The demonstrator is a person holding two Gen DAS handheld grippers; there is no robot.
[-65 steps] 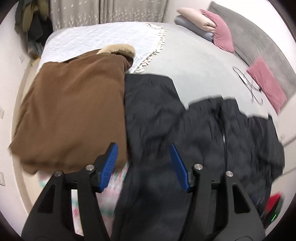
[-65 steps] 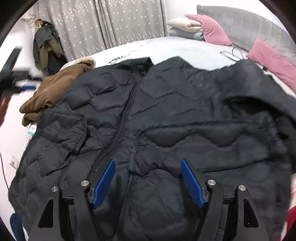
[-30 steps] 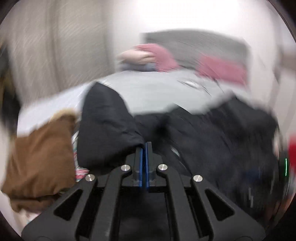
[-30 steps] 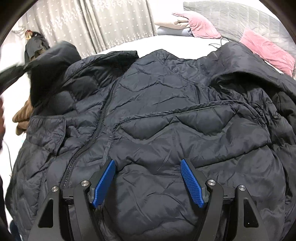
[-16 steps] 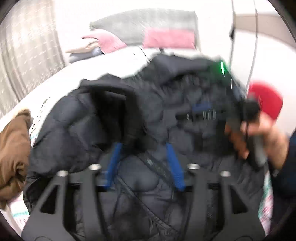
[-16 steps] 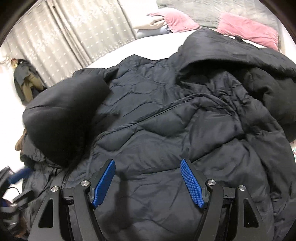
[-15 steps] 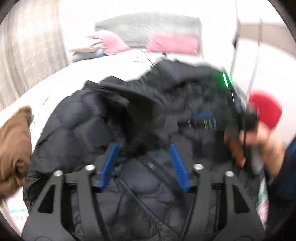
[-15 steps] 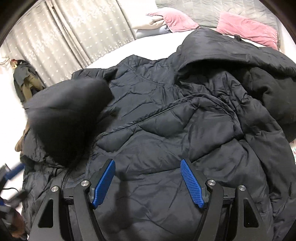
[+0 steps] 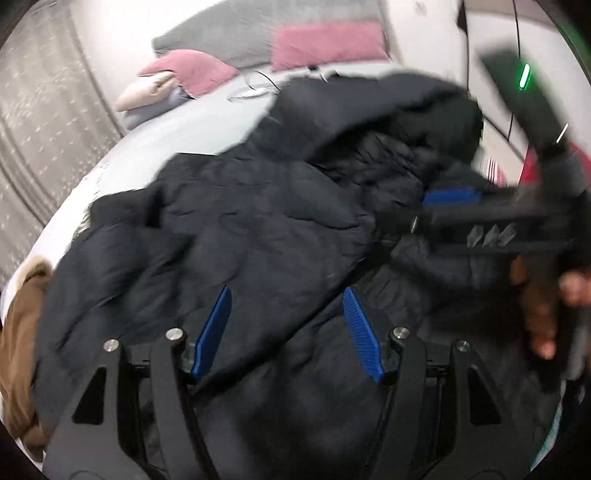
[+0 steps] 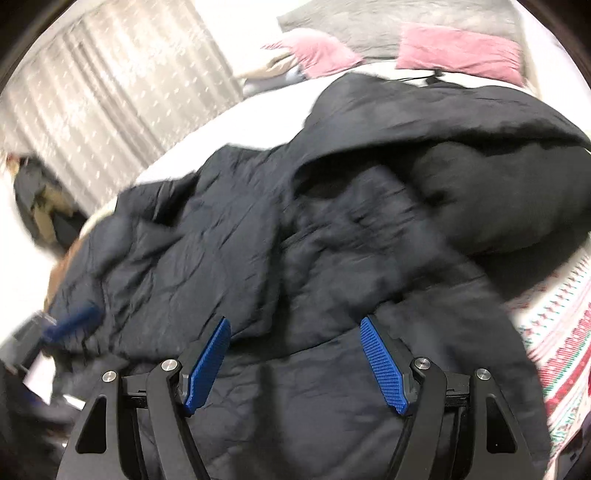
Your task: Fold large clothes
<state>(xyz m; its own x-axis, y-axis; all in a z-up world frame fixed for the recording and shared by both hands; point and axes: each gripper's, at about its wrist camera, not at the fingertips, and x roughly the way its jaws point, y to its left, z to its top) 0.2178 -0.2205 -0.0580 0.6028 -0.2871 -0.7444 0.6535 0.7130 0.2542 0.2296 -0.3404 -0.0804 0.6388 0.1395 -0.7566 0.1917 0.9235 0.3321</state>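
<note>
A large black quilted puffer jacket [image 9: 266, 229] lies spread on the bed, its left sleeve folded over the body; it also fills the right wrist view [image 10: 303, 258]. My left gripper [image 9: 286, 295] is open and empty just above the jacket's lower front. My right gripper [image 10: 295, 325] is open and empty over the jacket's lower right part. The right gripper also shows in the left wrist view [image 9: 454, 201], blurred, over the jacket's right side. The left gripper shows blurred at the left edge of the right wrist view [image 10: 66, 325].
A folded brown garment [image 9: 18, 354] lies left of the jacket. Pink pillows [image 9: 325, 44] and a grey headboard [image 10: 388, 22] are at the far end of the bed. A patterned blanket [image 10: 554, 332] shows at right. Curtains [image 10: 92, 96] hang at the back left.
The left gripper carried the jacket's left sleeve across the body, opened and let it go. It now hovers open over the jacket. The right gripper shifted right, staying open.
</note>
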